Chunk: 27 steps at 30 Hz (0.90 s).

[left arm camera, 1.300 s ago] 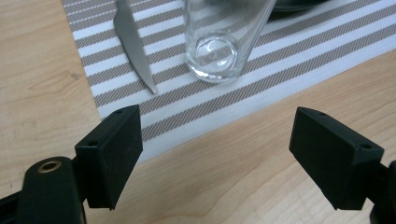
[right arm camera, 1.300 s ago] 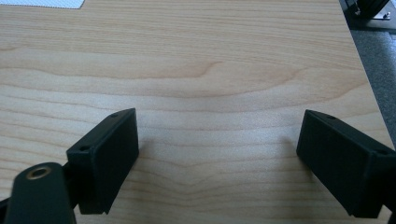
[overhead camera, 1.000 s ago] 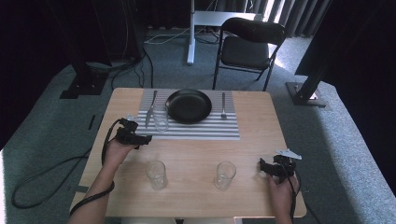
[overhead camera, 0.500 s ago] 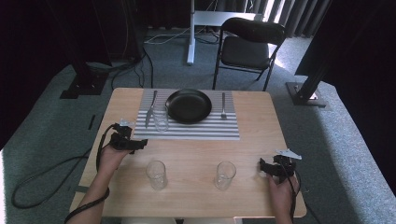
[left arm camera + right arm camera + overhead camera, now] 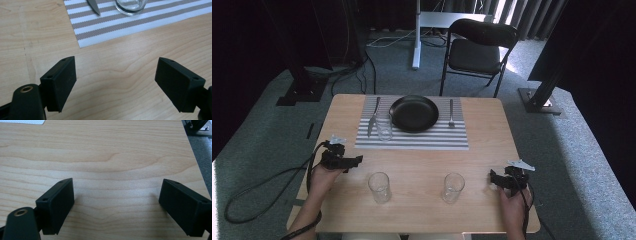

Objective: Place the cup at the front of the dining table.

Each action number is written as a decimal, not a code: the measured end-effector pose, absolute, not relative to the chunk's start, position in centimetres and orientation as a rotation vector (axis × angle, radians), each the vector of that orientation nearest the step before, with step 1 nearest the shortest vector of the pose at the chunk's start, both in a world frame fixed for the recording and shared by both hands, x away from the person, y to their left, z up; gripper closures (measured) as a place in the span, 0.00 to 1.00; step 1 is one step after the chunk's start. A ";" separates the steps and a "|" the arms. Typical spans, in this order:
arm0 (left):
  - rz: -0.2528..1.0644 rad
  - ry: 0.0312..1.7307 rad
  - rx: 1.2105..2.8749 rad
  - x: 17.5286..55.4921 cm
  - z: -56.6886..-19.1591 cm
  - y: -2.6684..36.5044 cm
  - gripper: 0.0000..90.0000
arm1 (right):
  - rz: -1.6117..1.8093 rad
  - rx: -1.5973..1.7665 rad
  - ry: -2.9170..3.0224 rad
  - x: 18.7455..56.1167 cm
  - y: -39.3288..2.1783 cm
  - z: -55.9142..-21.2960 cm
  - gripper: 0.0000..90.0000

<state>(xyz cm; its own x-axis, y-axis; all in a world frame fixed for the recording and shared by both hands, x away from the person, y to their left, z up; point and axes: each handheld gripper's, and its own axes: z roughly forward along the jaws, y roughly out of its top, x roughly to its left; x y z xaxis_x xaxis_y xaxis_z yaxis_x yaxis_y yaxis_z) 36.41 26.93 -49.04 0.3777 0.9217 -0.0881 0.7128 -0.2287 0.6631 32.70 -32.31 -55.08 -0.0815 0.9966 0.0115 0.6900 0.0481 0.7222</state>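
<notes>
On the wooden table [image 5: 482, 155] lies a striped placemat [image 5: 412, 137] with a black plate [image 5: 414, 113], a knife [image 5: 373, 122] to its left, a fork [image 5: 451, 113] to its right and a clear glass [image 5: 383, 127] at the plate's near left. Two more glasses [image 5: 379, 187] [image 5: 453, 187] stand on bare wood near the front. My left gripper [image 5: 356, 161] [image 5: 116, 72] hovers open over bare wood, just short of the placemat [image 5: 125, 22]. My right gripper [image 5: 491, 178] [image 5: 116, 192] is open and empty at the front right, to the right of the right-hand glass.
A folding chair [image 5: 479, 50] stands beyond the table's far edge, with a white stand [image 5: 417, 35] and dark frame feet on the carpet. Cables trail off the table's left side [image 5: 267, 180]. The table's right edge [image 5: 197, 157] lies close to my right gripper.
My left gripper has drawn back from the placemat's corner toward the front left of the table. The right gripper has stayed in place.
</notes>
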 end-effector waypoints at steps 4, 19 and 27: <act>0.425 1.416 2.006 35.8 -49.5 27.5 0.20 | 0.791 1.691 1.826 32.7 -32.3 -55.1 0.14; 0.432 1.448 1.961 33.3 -51.1 29.4 0.20 | 0.791 1.690 1.826 32.7 -32.3 -55.1 0.14; 0.487 1.416 1.944 31.7 -51.4 29.9 0.20 | 0.791 1.692 1.825 32.7 -32.3 -55.1 0.14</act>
